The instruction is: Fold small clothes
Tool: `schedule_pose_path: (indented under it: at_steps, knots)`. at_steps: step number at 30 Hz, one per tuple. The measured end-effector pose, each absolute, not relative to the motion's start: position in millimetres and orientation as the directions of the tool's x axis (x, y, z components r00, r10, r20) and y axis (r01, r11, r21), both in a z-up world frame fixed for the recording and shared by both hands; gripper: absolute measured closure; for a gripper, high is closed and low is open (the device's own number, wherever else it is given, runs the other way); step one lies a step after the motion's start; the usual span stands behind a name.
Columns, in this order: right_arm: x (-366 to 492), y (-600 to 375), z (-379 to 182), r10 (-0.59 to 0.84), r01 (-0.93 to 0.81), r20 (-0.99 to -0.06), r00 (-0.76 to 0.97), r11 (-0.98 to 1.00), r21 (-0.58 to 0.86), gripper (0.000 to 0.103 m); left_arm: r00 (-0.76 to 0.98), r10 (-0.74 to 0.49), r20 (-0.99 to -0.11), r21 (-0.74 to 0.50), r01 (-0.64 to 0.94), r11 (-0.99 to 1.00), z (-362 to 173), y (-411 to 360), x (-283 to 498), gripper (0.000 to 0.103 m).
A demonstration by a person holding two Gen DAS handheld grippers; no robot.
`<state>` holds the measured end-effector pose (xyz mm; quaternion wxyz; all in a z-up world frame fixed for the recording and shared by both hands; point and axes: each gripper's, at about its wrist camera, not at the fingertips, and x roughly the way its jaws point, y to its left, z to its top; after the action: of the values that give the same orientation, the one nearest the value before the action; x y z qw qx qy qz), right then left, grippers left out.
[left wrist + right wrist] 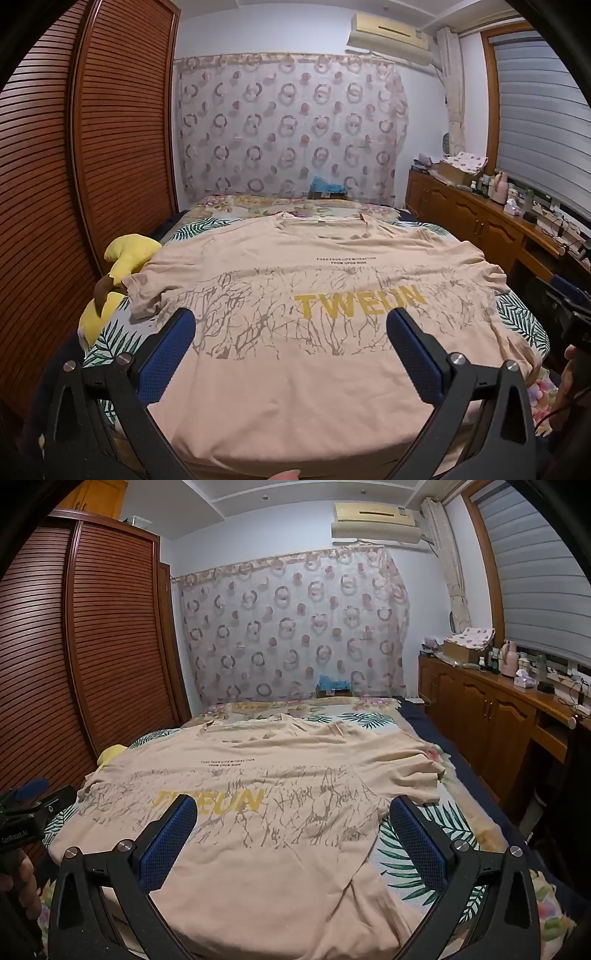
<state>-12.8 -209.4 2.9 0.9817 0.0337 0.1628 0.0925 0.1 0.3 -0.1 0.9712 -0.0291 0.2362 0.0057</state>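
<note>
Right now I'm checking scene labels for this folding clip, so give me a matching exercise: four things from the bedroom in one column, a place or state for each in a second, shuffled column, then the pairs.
Things
1. beige printed T-shirt
2. yellow plush toy
3. cream wall air conditioner
4. left gripper

Places or states
A. high on the wall above the patterned curtain
B. spread flat, front up, on the bed
C. jaws wide open, holding nothing
D. at the bed's edge beside the wooden slatted wardrobe

Pairs: 1-B, 2-D, 3-A, 4-C
</note>
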Motion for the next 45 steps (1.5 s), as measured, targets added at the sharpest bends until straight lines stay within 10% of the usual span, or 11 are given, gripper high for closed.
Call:
schedule_pose_path:
  at_steps: [45]
  knots:
    - [-15,-209,4,0.187,-0.165,-0.32,0.929,0.982,0.096,0.0,0.904,-0.006,-0.427,-0.039,-0.011,0.999,9,-5,-6,0.0]
